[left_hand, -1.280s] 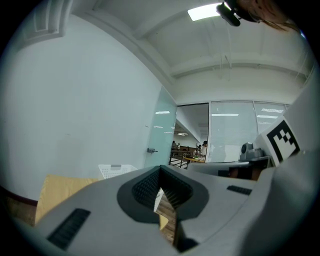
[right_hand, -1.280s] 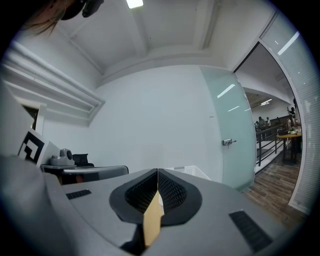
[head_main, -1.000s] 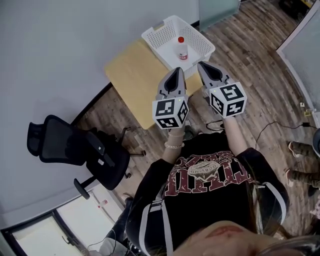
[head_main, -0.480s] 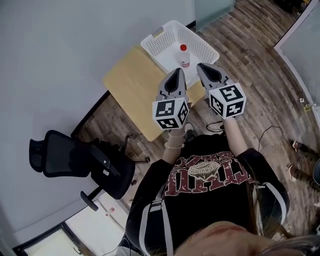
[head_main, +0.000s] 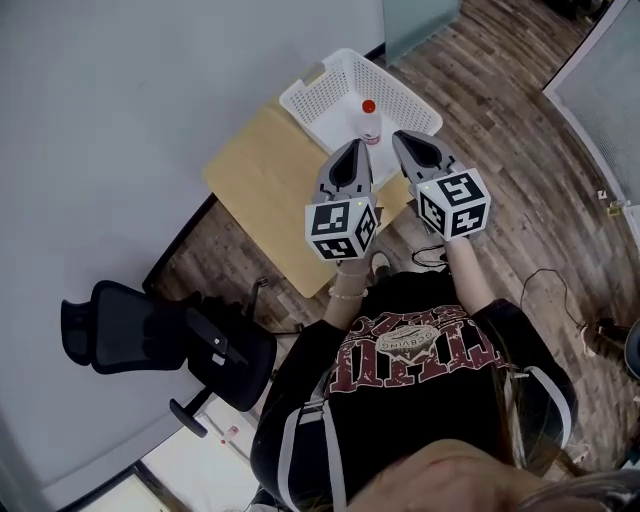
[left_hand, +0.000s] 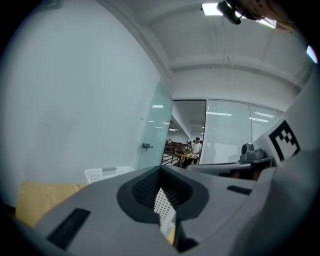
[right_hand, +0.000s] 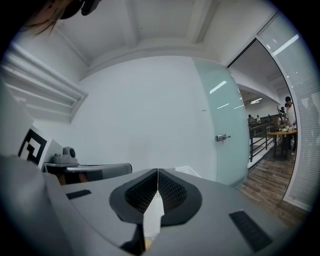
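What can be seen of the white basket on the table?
The basket is white and looks like plastic. It is rectangular, with an open top, perforated walls and floor, and a handle opening in one end wall. It stands upright on the far end of the wooden table, near the wall. A bottle with a red cap stands inside it. Nothing else touches it.

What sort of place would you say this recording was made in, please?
Most likely an office: a black swivel chair stands on wood-look flooring, a frosted glass door leads off the room, and people are at tables in the open area beyond it.
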